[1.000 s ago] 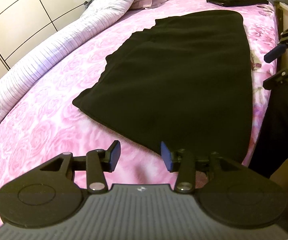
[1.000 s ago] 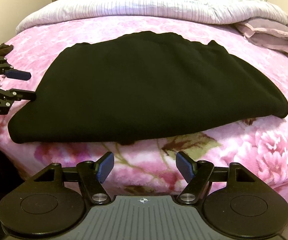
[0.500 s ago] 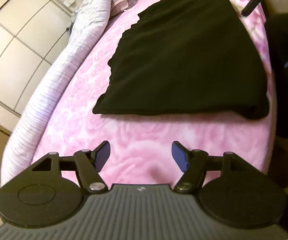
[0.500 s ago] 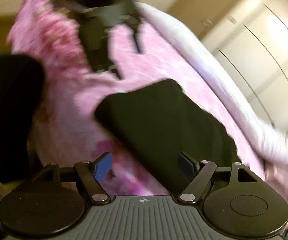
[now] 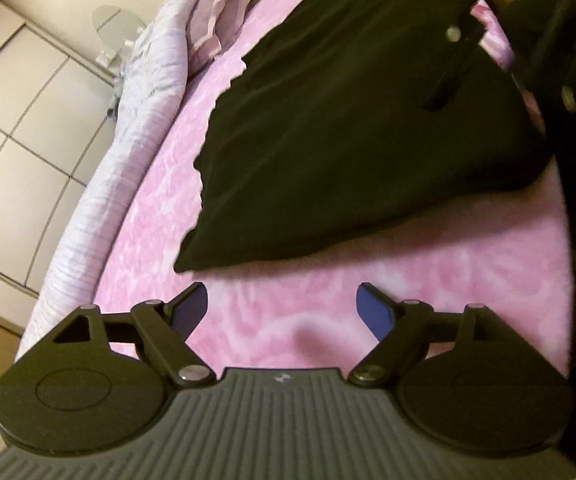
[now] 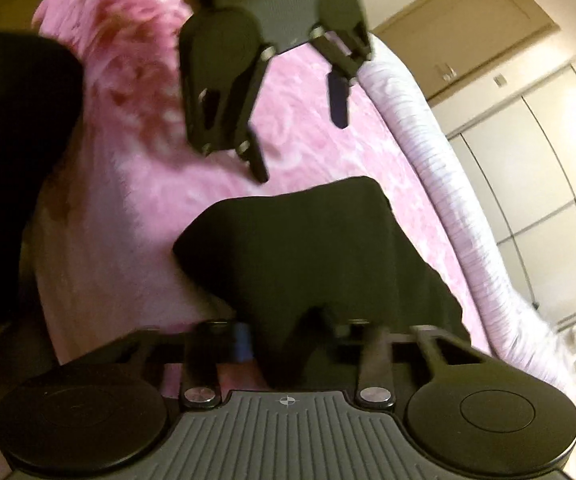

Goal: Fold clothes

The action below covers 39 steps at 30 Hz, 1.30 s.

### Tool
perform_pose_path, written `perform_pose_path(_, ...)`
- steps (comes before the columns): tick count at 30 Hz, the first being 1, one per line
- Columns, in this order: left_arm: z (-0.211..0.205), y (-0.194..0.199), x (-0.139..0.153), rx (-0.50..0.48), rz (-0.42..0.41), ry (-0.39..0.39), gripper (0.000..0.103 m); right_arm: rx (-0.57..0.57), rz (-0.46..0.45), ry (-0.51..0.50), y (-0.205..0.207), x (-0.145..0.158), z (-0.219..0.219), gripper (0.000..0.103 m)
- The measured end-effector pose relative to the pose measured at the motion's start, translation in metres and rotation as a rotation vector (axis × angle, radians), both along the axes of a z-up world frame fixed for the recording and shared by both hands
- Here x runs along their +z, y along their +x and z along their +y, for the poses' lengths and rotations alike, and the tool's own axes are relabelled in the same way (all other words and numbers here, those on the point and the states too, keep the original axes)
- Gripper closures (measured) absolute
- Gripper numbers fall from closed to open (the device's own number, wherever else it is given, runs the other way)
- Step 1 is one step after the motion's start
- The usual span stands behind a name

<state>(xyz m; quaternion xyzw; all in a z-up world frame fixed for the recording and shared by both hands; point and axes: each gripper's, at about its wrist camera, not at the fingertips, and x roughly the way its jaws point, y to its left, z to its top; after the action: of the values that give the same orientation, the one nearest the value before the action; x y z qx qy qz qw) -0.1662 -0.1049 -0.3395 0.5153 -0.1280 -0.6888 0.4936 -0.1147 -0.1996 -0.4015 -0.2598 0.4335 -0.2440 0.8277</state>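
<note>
1. The right claw (image 6: 288, 344) has its fingers narrowed on a bunched fold of the black garment (image 6: 320, 248); the cloth rises between them, so I judge it gripped, though blur softens the edges.
2. The left claw (image 5: 281, 306) is spread wide and holds nothing; it hovers over bare pink bedspread (image 5: 288, 336), just short of the garment's near corner (image 5: 191, 260).
3. The garment lies flat on the bed, a long dark panel running away from the left claw, its far end under the right claw's linkage at the top of the left view.
4. Beyond it: a striped duvet (image 5: 135, 128) rolled along the bed's far side, a pillow (image 5: 223, 20), and wardrobe doors (image 5: 19, 120).
5. Step in hand, as I judge it: taking both ends for a cross fold. One end is pinched; the other is not yet caught.
6. Next move calls for the left claw to drop onto the near corner, close on all layers, then for the ends to be brought together without dragging the lower layers askew.
7. Against a second ago: the right claw then sat wide, off the bed's edge, facing the garment's long side; it has since swung to one end and closed. The left claw has opened wider and pulled off the cloth it overlapped.
</note>
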Motion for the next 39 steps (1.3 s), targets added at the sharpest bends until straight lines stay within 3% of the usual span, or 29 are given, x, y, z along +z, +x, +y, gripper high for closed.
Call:
perform_pose_path(4,-0.016,-0.008,-0.007,-0.062,-0.066,-0.062,0.018,-0.082,-0.187,0.118,-0.017,0.04,-0.022,0.095)
perform_pose_path(10,-0.056,-0.023,-0.024,-0.154,-0.185,-0.15,0.019,-0.116,-0.253,0.161,-0.03,0.06,-0.041,0.095)
perform_pose_path(12,-0.067,-0.023,-0.029,-0.202,-0.201,-0.14,0.029,-0.11,-0.245,0.162,-0.03,0.057,-0.04,0.095)
perform_pose_path(14,-0.078,-0.023,-0.03,-0.218,-0.215,-0.129,0.079,-0.1,-0.228,0.161,-0.028,0.053,-0.036,0.095)
perform_pose_path(17,-0.082,-0.021,-0.029,-0.236,-0.238,-0.083,0.092,-0.074,-0.197,0.151,-0.026,0.05,-0.022,0.095)
perform_pose_path(20,-0.066,-0.012,-0.015,-0.211,-0.214,-0.092,0.094,-0.015,-0.152,0.133,-0.022,0.048,-0.012,0.095)
perform_pose_path(23,-0.037,-0.002,0.006,-0.168,-0.183,-0.082,0.093,0.06,-0.163,0.159,-0.022,0.055,0.012,0.095)
perform_pose_path(26,-0.002,0.001,0.023,-0.143,-0.229,-0.021,0.093,0.142,-0.207,0.227,-0.025,0.059,0.034,0.095)
perform_pose_path(29,0.006,-0.006,0.046,-0.139,-0.301,0.043,0.092,0.196,-0.289,0.291,-0.033,0.064,0.042,0.095)
perform_pose_path(33,-0.033,-0.039,0.101,-0.163,-0.381,0.039,0.089,0.151,-0.472,0.329,-0.066,0.093,0.025,0.095)
perform_pose_path(36,-0.086,-0.074,0.145,-0.205,-0.406,0.035,0.086,0.052,-0.656,0.356,-0.109,0.12,-0.005,0.095)
perform_pose_path(39,-0.148,-0.117,0.167,-0.255,-0.437,0.048,0.081,-0.078,-0.827,0.395,-0.159,0.133,-0.043,0.095)
